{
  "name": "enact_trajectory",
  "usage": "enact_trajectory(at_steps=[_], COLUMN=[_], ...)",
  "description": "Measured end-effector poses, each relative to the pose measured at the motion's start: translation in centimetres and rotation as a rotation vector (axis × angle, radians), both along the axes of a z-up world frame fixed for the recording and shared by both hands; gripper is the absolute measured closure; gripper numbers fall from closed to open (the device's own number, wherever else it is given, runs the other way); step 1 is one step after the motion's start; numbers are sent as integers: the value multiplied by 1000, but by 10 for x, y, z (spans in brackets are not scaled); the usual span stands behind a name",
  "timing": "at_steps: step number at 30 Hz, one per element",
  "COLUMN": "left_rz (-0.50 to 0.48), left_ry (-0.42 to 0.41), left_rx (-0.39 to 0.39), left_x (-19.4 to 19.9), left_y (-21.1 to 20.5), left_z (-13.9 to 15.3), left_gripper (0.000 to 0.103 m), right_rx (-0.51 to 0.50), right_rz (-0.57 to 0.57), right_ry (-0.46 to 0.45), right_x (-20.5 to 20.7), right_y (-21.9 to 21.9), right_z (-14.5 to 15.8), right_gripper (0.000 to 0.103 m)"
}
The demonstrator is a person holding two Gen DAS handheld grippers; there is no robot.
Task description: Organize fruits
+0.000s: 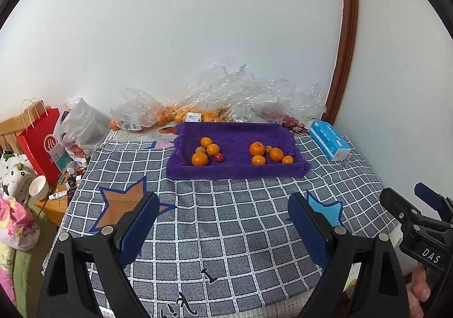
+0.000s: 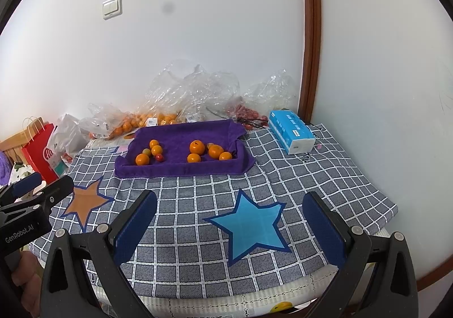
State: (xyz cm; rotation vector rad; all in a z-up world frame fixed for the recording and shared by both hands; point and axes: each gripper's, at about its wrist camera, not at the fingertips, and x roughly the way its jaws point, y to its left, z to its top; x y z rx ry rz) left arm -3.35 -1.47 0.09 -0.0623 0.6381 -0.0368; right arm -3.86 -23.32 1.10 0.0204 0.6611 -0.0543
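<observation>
- Bright, even light fills both views; the white wall [image 1: 226,43] glows softly, dimming a little toward the corners.
- Shadows stay faint: only a soft dark edge under the purple towel [image 1: 237,148] on its near side.
- Small glints sparkle on the crumpled plastic bags [image 1: 226,91] behind the towel.
- Heavy fisheye bend: the brown door frame [image 1: 346,34] right of the towel curves like a bow, and a black rim rings each picture.
- In the right wrist view a grey smudge [image 2: 168,7] sits on the wall high above the towel.
- The centre is sharp; the edges go soft.
</observation>
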Motion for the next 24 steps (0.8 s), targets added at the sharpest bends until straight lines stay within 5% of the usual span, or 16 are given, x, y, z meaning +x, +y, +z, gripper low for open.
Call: enact_trajectory(at_steps=[24], left_rz=[6], left_ry=[10], left_rx=[1], left_x=[1], left_y=[1], left_z=[0], left_gripper=[10], right_rx=[3], right_rz=[11], right_ry=[1], right_x=[1], right_y=[1], right_z=[1], right_gripper=[2])
